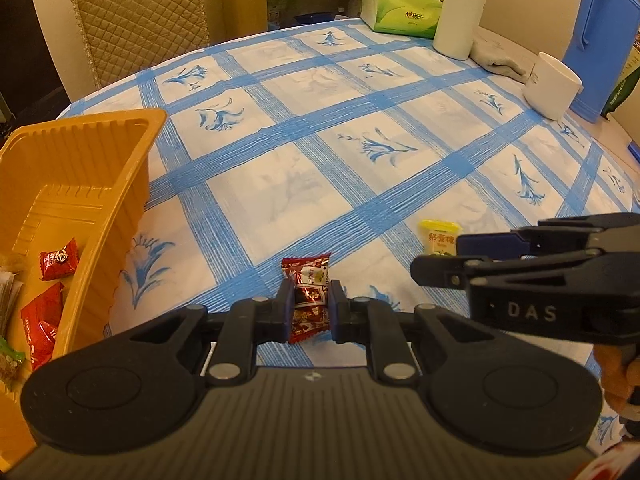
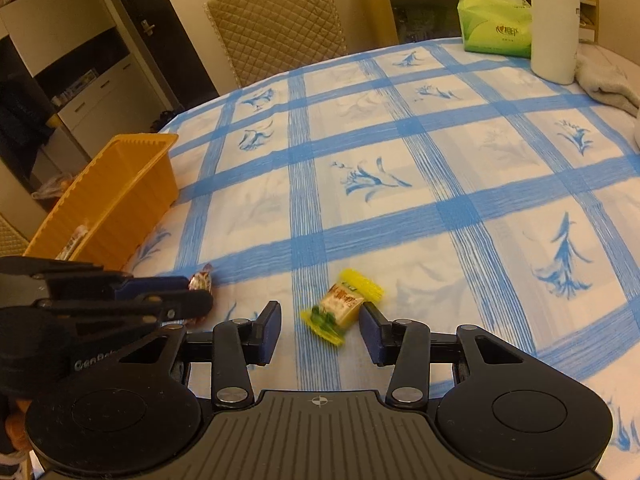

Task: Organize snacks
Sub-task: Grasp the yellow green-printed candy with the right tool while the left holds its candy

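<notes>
Left hand-held gripper (image 1: 310,310) at bottom centre pinches the red candy (image 1: 309,298) on the bench (image 1: 360,120), long axis pointing up-frame. Orange tray (image 1: 100,184) waits at left edge. Right hand-held gripper (image 2: 320,330) spread around the yellow candy (image 2: 340,306), lying diagonally between its jaws.

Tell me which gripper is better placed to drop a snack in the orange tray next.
Left. The left gripper already clamps the red snack beside the tray; the right gripper is open around the yellow snack.
</notes>
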The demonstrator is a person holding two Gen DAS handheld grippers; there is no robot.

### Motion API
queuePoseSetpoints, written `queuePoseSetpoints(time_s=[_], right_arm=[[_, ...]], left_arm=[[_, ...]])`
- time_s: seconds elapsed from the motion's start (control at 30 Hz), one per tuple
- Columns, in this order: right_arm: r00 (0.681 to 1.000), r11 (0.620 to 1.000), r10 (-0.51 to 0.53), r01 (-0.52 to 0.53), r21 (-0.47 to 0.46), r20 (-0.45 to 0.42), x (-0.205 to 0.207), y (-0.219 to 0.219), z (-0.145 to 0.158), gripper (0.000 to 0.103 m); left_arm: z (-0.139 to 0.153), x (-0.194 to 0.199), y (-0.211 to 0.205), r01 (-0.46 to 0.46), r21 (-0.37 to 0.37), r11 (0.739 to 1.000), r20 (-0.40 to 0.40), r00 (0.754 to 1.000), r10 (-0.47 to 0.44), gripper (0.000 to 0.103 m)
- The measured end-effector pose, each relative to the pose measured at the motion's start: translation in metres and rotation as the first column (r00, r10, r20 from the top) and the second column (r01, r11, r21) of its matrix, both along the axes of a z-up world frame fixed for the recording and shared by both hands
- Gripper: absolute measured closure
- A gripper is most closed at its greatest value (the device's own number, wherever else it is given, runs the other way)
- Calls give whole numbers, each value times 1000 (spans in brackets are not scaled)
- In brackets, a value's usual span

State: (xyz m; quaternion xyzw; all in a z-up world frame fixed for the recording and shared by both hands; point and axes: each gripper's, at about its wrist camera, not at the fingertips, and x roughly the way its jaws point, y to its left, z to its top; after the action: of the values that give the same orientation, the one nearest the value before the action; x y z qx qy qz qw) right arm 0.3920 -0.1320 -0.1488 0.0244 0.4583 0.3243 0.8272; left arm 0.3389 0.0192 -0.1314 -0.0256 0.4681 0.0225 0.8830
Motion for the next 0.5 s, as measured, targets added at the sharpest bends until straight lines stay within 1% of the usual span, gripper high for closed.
queuePoseSetpoints(time_s=[0.1, 0.17, 0.23, 0.4, 0.5], right_arm=[[1000, 1000, 8, -7, -23, 28, 2, 8, 0, 59], [998, 998, 22, -18, -55, 62, 0, 13, 0, 62], [994, 995, 38, -28, -93, 105, -4, 17, -2, 69], [980, 985, 77, -46, -165, 184, -12, 22, -6, 80], [975, 983, 92, -57, -177, 200, -14, 22, -7, 81]], left_arm=[[0, 0, 2, -5, -8, 1000, -1, 1000, 5, 87], [-1, 1, 2, -6, -10, 1000, -1, 1000, 6, 87], [-1, 1, 2, -8, -12, 1000, -3, 1000, 8, 87], [-3, 3, 2, -12, -16, 1000, -11, 1000, 12, 85], [-7, 5, 2, -17, -18, 1000, -22, 1000, 17, 85]])
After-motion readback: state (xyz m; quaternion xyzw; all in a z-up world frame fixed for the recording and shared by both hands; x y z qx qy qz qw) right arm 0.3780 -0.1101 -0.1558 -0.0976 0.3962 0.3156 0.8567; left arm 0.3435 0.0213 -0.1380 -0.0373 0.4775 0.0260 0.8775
